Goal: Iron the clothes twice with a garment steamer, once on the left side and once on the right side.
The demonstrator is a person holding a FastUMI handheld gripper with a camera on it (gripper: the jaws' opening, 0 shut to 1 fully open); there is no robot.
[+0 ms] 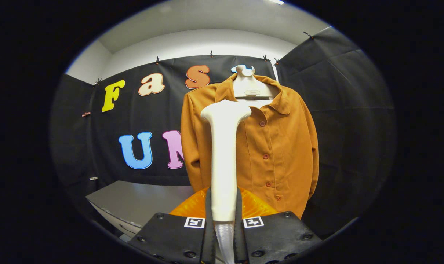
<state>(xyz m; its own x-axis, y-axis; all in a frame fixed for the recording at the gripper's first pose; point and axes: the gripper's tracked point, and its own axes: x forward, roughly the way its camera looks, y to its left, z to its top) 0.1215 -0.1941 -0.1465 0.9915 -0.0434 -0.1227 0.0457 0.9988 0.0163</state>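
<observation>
From the gripper view, the booth is hung with black cloth [346,110] on the back and side walls, clipped along its top edge, with a pale wall and ceiling [192,40] above it. A grey table [134,201] stands low beside the fingers, below the back cloth.

An orange button-front shirt [277,146] hangs on a white hanger [248,86] against the cloth, collar open, sleeves hanging down at both sides.

The gripper [224,220] has both fingers closed tight on the handle of the white garment steamer [224,157]. The steamer stands upright between the fingers, its wide head level with the shirt's chest and covering part of the left panel. Something glossy orange [255,205] shows just beyond the fingers; I cannot tell what it is.
</observation>
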